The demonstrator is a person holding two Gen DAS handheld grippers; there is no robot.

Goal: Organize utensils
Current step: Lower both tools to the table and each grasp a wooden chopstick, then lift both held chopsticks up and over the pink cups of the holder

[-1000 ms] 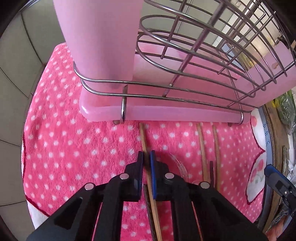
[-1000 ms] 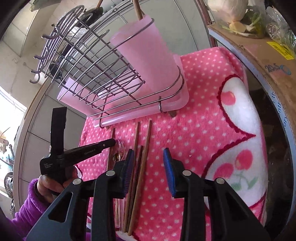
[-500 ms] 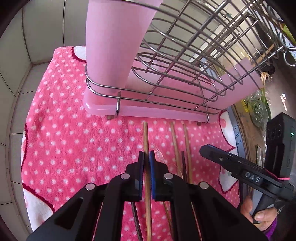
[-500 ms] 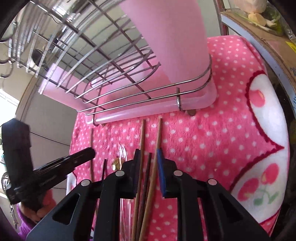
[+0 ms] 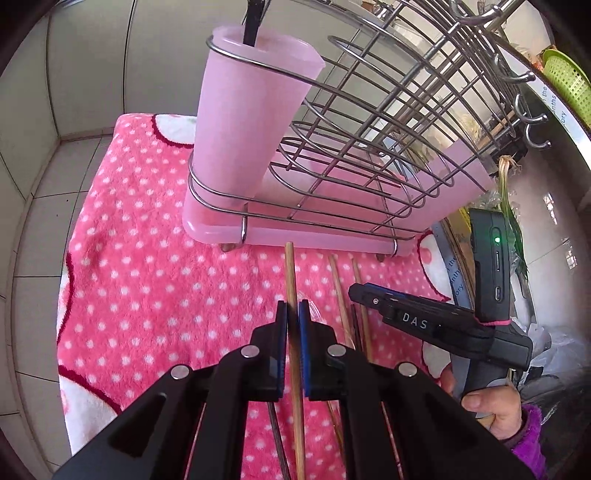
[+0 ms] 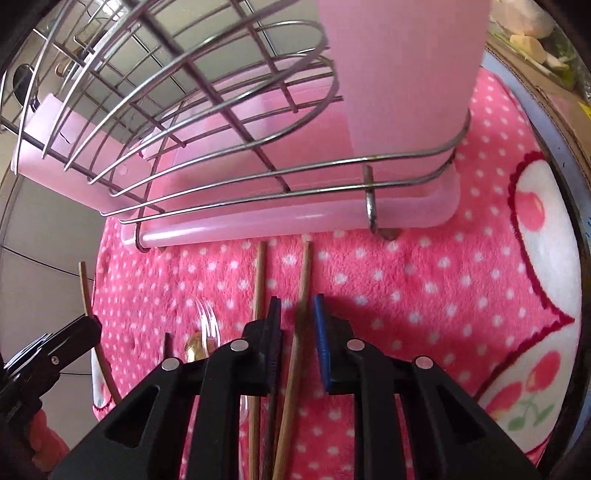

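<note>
- Pale tiled walls behind, pink dotted towel (image 5: 147, 295) spread over the bench, wire drying rack (image 5: 388, 122) on a pink tray standing at the far side.
- Left wrist view: left tongs (image 5: 291, 314) pressed together on a pale wooden chopstick (image 5: 290, 273), pinched part-way along its length, tip pointing toward the rack's tray and stopping just short of it.
- Same view: pink utensil cup (image 5: 247, 122) upright in the rack's corner, up and to the left of the chopstick tip, a dark utensil handle (image 5: 253, 22) already standing in it; two more chopsticks (image 5: 343, 291) flat on the towel just to the right, beside the other gripper.
- To do this step well, judging from the layout: tilt the stick upright before bringing it over the cup rim, clear the wire hoop around the rim, release only once the tip is inside.
- Right wrist view: right tongs (image 6: 297, 317) narrowly spread, straddling a second chopstick (image 6: 303, 273) lying on the towel; whether the pads touch it cannot be told, a gap showing on the right side.
- Same view: another chopstick (image 6: 258, 280) just outside the left finger, a clear plastic spoon (image 6: 207, 321) and a gold-coloured utensil (image 6: 195, 349) further left, cup and rack looming close above.
- Worth closing squarely on one stick only, keeping the neighbour out of the pinch.
</note>
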